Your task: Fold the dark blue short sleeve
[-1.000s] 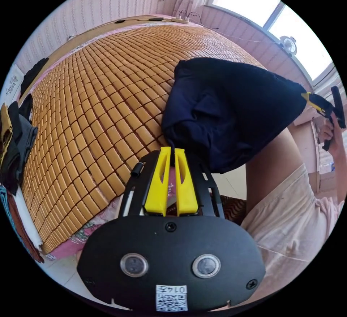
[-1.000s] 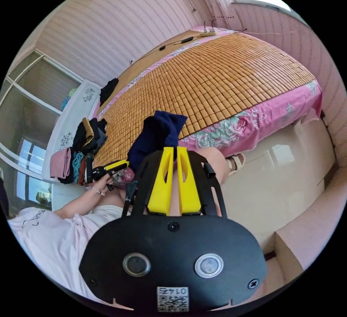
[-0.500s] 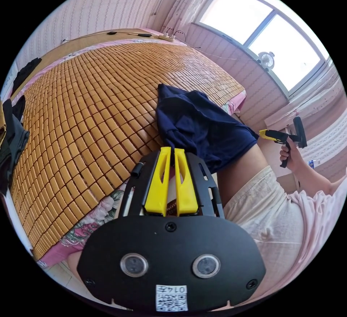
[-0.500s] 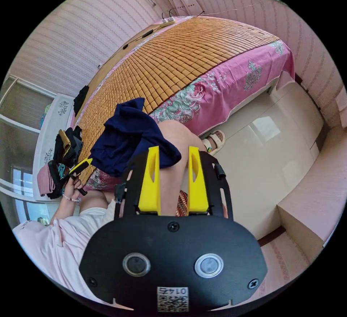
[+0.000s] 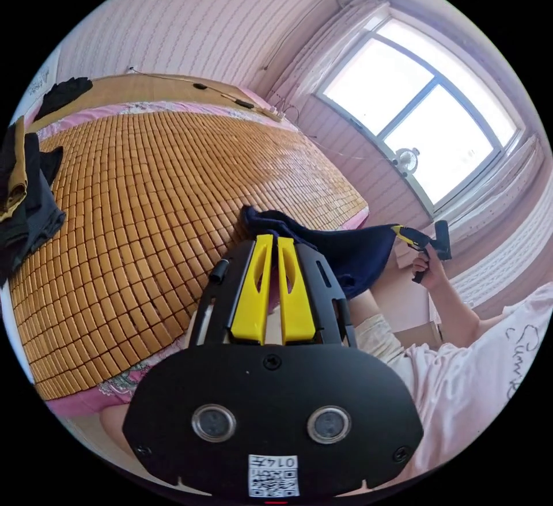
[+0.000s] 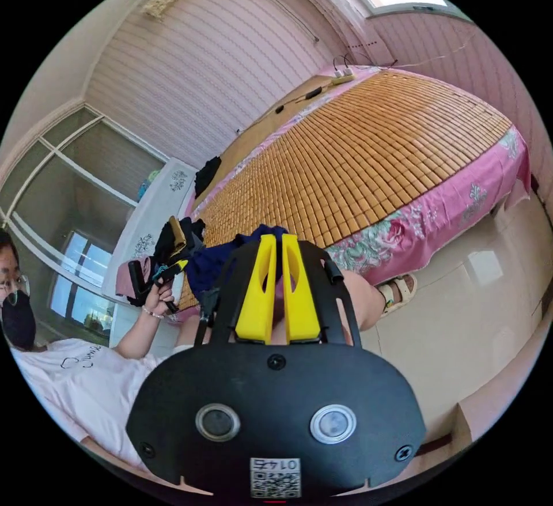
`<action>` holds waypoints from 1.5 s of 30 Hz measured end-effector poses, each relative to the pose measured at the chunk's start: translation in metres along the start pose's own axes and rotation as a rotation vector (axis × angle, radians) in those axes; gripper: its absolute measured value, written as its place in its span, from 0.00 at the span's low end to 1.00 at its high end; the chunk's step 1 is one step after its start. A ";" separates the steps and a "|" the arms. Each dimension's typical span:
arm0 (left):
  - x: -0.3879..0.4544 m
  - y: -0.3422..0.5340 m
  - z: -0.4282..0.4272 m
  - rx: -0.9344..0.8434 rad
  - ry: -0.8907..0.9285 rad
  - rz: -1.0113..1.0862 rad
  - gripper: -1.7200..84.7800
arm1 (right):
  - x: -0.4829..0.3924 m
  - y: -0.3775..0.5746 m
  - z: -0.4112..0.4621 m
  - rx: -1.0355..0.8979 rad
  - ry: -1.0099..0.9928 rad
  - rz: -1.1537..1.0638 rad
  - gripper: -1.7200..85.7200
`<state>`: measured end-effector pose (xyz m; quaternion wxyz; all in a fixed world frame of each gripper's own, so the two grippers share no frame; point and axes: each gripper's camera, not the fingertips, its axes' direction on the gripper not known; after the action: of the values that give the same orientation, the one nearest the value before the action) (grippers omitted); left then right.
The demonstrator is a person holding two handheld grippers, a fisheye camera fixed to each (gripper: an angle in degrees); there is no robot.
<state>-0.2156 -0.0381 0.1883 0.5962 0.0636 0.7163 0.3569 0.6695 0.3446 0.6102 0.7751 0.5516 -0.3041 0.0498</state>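
Left gripper view: dark blue short sleeve (image 5: 345,252) stretched between both grippers, long axis running left-right across the near edge of the bed, sagging in the middle over the person's knee. Left gripper (image 5: 269,239) jaws pressed together, pinching one end of the cloth. Right gripper (image 5: 403,233) at far right grips the other end, hand (image 5: 429,267) on its handle; window (image 5: 415,120) behind. Right gripper view: its jaws closed on the shirt, bamboo mat (image 6: 368,148) beyond, pink floral sheet (image 6: 438,218), clothes pile (image 6: 173,241) at left, sandal (image 6: 397,293) on the floor.
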 end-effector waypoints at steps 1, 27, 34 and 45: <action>0.004 -0.008 -0.026 0.048 0.001 0.010 0.01 | -0.013 -0.010 -0.013 0.040 -0.020 -0.045 0.03; 0.219 0.046 -0.530 1.117 -0.018 0.468 0.01 | -0.253 -0.039 -0.284 0.625 -0.456 -0.769 0.02; 0.208 -0.035 -0.503 0.981 -0.116 0.381 0.01 | -0.287 -0.114 -0.234 0.439 -0.176 -0.720 0.02; 0.073 -0.179 -0.287 0.453 -0.281 -0.002 0.01 | -0.211 -0.224 0.012 0.079 0.209 -0.317 0.01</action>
<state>-0.4341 -0.2575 0.0336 0.6609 0.2436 0.6880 0.1746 0.5864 0.3022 0.3173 0.7783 0.6144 -0.1292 -0.0040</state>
